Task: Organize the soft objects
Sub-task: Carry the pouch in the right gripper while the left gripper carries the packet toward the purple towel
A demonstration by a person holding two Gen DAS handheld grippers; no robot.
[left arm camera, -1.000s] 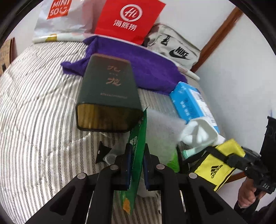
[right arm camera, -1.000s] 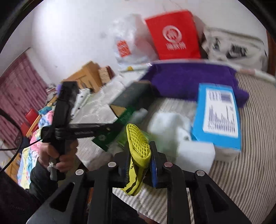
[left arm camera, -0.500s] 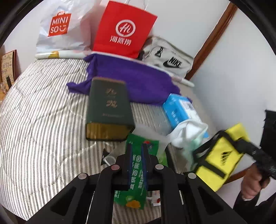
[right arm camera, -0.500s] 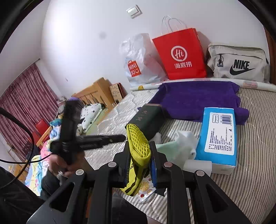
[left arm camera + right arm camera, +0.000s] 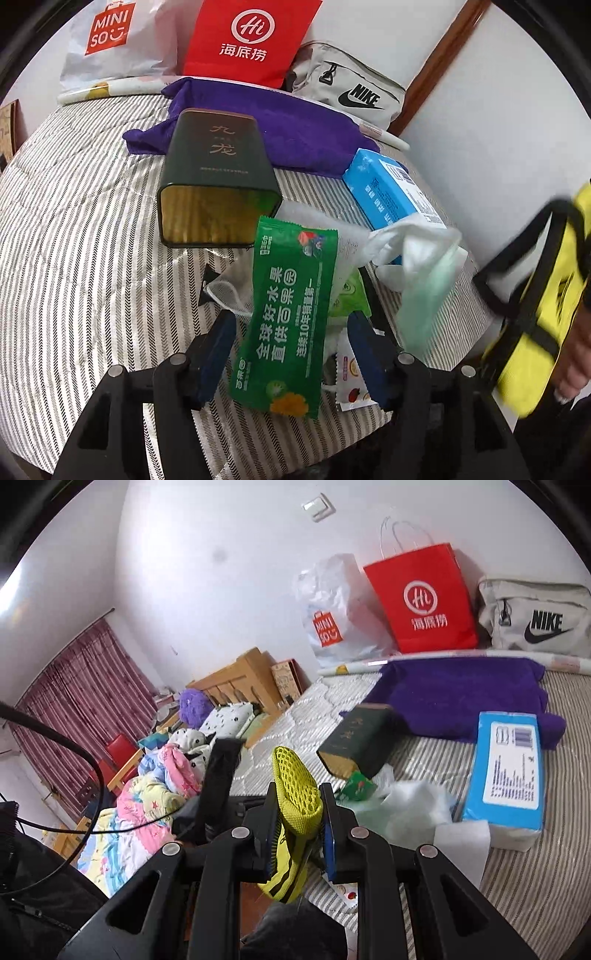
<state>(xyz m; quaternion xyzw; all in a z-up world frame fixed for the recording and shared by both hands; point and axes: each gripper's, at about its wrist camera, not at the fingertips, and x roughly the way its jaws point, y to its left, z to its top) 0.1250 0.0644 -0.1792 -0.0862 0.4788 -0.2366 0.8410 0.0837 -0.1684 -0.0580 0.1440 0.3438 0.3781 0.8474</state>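
My left gripper (image 5: 291,343) is open, its jaws wide apart on either side of a green snack packet (image 5: 288,314), which lies loose between them over the striped bed (image 5: 92,258). My right gripper (image 5: 297,829) is shut on the mesh edge of a yellow bag (image 5: 295,794). The bag also shows at the right edge of the left wrist view (image 5: 543,306). A white and pale green plastic bag (image 5: 413,258) and small sachets (image 5: 351,373) lie by the packet.
A dark green tin box (image 5: 218,177) lies behind the packet, then a purple towel (image 5: 288,125). A blue tissue pack (image 5: 388,188) lies to the right. A red paper bag (image 5: 247,37), a Miniso bag (image 5: 110,33) and a Nike pouch (image 5: 351,92) stand against the wall.
My left gripper has opened and let go of the green packet, which has turned flat-on and dropped between the jaws. The yellow bag has swung right in the left wrist view.
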